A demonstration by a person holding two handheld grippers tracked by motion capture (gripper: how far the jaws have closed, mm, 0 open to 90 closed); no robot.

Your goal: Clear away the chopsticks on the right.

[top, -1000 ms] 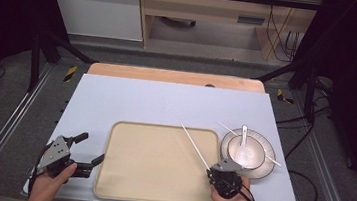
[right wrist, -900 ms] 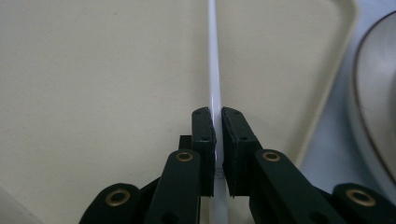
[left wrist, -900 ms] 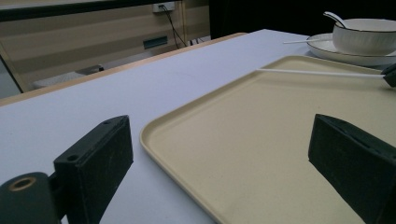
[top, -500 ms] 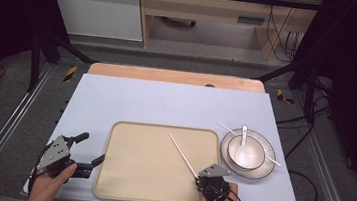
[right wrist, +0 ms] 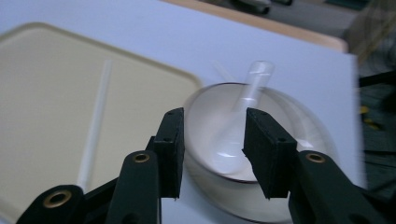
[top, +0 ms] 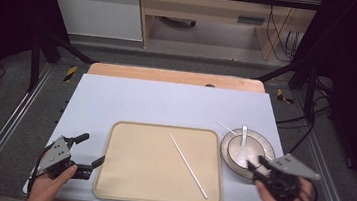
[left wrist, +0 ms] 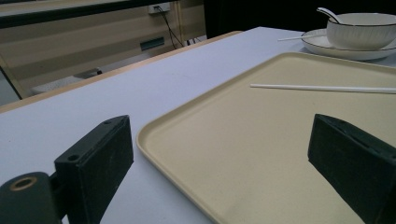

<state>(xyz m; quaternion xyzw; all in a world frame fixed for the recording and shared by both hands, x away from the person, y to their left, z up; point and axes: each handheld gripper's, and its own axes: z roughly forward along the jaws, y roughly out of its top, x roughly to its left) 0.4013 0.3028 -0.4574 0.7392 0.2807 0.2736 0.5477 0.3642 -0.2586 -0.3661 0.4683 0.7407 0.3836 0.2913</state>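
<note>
Right gripper (top: pixel 258 165) fingers just opening, empty, over bowl (top: pixel 244 152) rim; left gripper (top: pixel 89 149) fingers wide, straddling tray (top: pixel 103 173) edge.

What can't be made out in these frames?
- Second chopstick: thin sliver in the high view, partly hidden behind the plate.
- Spoon: motion-blurred in the right gripper view.
- Chopstick on the tray: far end cut by the left gripper view's right edge.
- Bowl: contents below its rim hidden.
</note>
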